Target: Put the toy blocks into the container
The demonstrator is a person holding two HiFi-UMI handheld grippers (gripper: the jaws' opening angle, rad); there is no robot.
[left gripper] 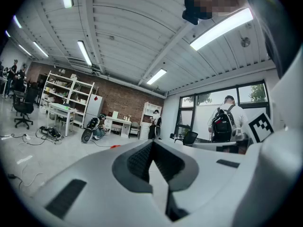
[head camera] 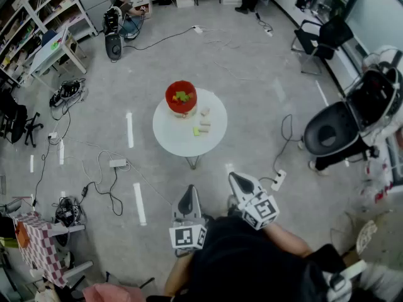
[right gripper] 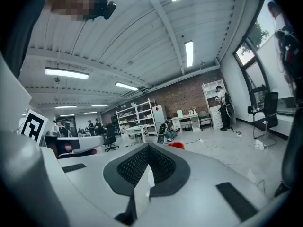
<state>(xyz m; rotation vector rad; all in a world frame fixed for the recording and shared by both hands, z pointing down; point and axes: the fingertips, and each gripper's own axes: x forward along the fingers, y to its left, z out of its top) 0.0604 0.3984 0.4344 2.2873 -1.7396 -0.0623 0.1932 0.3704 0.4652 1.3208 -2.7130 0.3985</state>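
Observation:
A red container (head camera: 181, 99) stands at the far side of a round white table (head camera: 182, 142), with green and yellow blocks inside. A few pale blocks (head camera: 205, 122) and a yellow-green one (head camera: 196, 131) lie on the tabletop beside it. Both grippers are held close to the person's body, well short of the table. My left gripper (head camera: 189, 199) has its jaws together with nothing between them (left gripper: 152, 145). My right gripper (head camera: 239, 181) is likewise shut and empty (right gripper: 147, 148). The red container's rim (right gripper: 176, 145) peeks over the right gripper's jaws.
Cables and a power strip (head camera: 118, 163) trail over the grey floor left of the table. A black round chair (head camera: 330, 129) stands at the right and a checkered cloth stand (head camera: 36, 244) at the lower left. Shelving (head camera: 38, 8) and a scooter (head camera: 113, 41) are at the far left.

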